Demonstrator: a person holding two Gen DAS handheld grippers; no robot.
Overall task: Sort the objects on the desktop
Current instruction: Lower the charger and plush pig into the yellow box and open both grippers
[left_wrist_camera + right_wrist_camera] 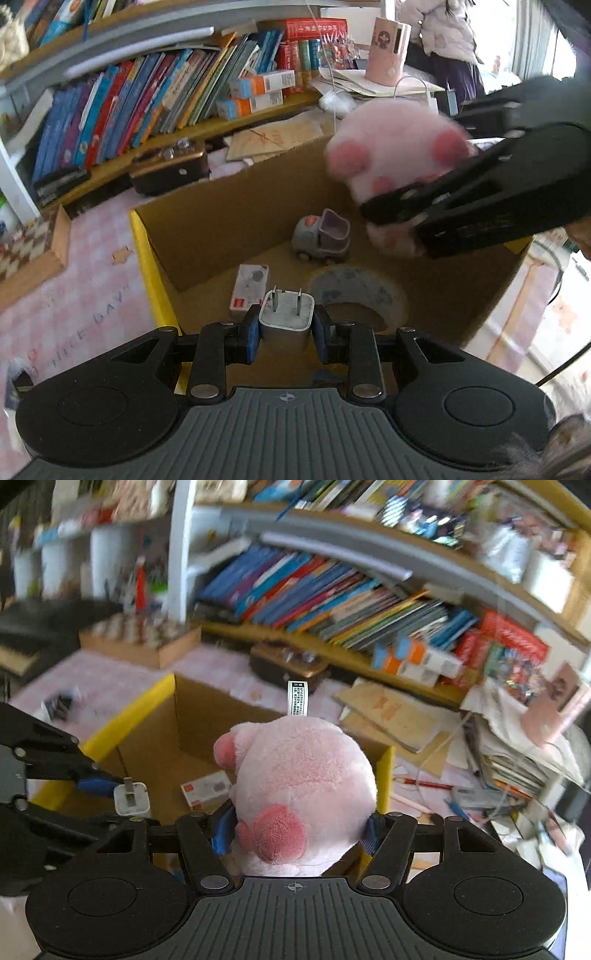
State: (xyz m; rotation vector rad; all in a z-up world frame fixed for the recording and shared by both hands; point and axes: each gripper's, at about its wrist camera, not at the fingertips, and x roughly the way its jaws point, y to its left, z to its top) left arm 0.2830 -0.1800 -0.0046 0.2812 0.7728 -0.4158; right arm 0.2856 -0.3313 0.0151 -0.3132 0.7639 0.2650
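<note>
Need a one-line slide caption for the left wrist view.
Left gripper holds a white two-prong charger plug over the open cardboard box while the right gripper carries a pink plush toy.

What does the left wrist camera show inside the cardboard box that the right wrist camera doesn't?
Only the left wrist view shows the toy truck and tape roll on the box floor. Only the right wrist view shows the plush's barcode tag. Both show the cardboard box, the white charger in the left tongs, and the pink plush in the right tongs.
</note>
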